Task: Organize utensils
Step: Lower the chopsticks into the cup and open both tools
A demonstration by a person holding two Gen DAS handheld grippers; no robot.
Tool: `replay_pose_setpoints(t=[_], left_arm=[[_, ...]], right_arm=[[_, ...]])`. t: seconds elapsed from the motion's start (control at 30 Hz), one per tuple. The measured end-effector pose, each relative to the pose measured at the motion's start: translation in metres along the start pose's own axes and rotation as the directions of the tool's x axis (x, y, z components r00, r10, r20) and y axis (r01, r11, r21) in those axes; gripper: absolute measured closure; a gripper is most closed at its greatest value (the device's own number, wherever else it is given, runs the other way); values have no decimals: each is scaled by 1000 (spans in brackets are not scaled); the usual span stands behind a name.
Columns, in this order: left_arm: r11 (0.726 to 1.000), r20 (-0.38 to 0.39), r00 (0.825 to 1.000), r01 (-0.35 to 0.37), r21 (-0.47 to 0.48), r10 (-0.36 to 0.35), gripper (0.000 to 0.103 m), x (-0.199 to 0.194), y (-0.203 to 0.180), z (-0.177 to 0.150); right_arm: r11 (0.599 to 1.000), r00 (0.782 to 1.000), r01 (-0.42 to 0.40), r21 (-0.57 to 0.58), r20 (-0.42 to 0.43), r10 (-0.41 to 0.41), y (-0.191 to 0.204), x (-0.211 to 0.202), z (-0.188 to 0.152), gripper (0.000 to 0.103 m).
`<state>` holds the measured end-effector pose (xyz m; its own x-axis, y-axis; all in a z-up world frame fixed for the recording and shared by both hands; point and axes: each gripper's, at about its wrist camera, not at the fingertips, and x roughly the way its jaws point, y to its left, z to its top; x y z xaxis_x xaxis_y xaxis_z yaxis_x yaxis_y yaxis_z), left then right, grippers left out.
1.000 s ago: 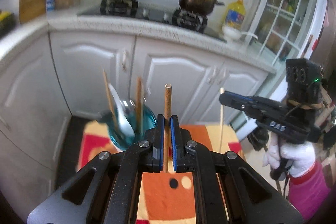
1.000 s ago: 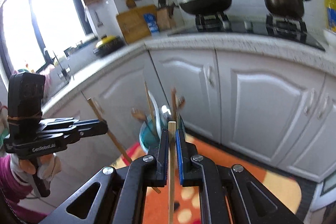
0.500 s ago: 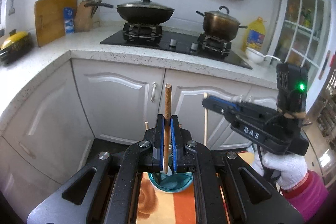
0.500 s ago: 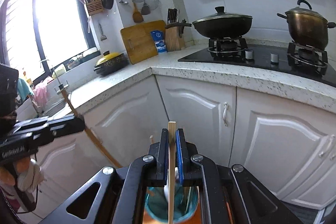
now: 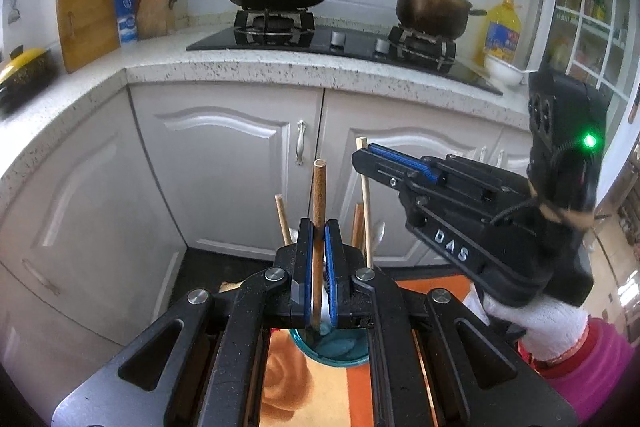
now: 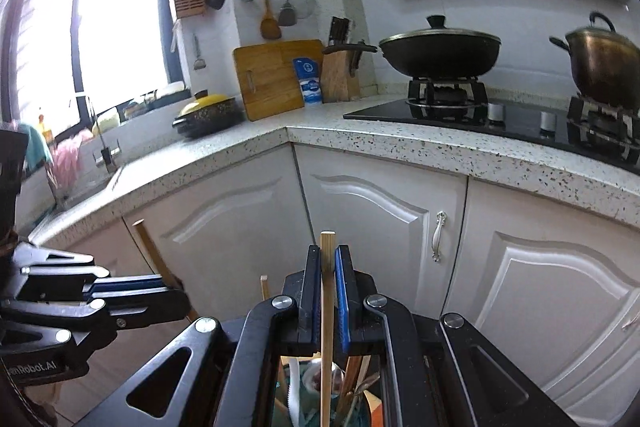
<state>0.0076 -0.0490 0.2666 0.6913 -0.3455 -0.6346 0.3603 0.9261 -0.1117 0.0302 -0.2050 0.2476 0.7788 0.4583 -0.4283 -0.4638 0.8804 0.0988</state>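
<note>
Both hands have swung over the teal utensil cup (image 5: 340,347) since a second ago. Left hand-held gripper (image 5: 319,263) pinches a round wooden handle (image 5: 319,187) upright; right hand-held gripper (image 6: 328,287) pinches a pale chopstick (image 6: 327,307), its lower end in the cup at 6 o'clock.

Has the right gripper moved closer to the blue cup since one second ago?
Yes. The right gripper, then short of the blue cup, now stands above it, nearer the white cabinets.
</note>
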Motion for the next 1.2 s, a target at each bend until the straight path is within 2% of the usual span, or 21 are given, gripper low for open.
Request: replay_pose_setpoints(t=[0.43,0.5,0.6,0.63,0.67,0.7,0.73,0.8,0.93,1.2], left_arm=[[999,-61,998,-12,-31,10,99,13,1,-20],[999,-69,997,-18,-47,15,99,13,1,-22],[997,-77,997,-11,-71,5,97,11,1,-26],[997,-75,997,-12,-72,7,93,9,0,-27],[997,-73,997,-12,-73,6,89,7,0,-29],[997,-70,998,-5,-78,-1,78,5,0,-30],[996,-65,998,2,-84,-8,69,3,0,-31],[995,-47,999,11,-95,-15,63,-5,1,-35],[996,-41,999,-18,-87,14,59,-15,1,-43],[993,-21,996,-90,-77,88,58,-31,-11,-69]], right_arm=[[999,992,16,34,-123,-11,-13,-14,-41,97],[998,985,27,59,-171,-17,-18,-12,-49,97],[993,981,30,113,-194,-8,-27,-16,-58,95],[992,980,36,124,-197,-11,-29,-19,-60,91],[991,980,40,131,-198,-14,-31,-22,-62,79],[990,980,41,138,-197,-14,-32,-26,-63,74],[988,980,40,149,-196,-10,-33,-30,-65,71],[986,979,48,157,-204,-15,-33,-36,-67,71],[983,974,58,175,-225,-17,-28,-47,-76,71],[983,967,100,155,-247,-59,2,-64,-88,63]])
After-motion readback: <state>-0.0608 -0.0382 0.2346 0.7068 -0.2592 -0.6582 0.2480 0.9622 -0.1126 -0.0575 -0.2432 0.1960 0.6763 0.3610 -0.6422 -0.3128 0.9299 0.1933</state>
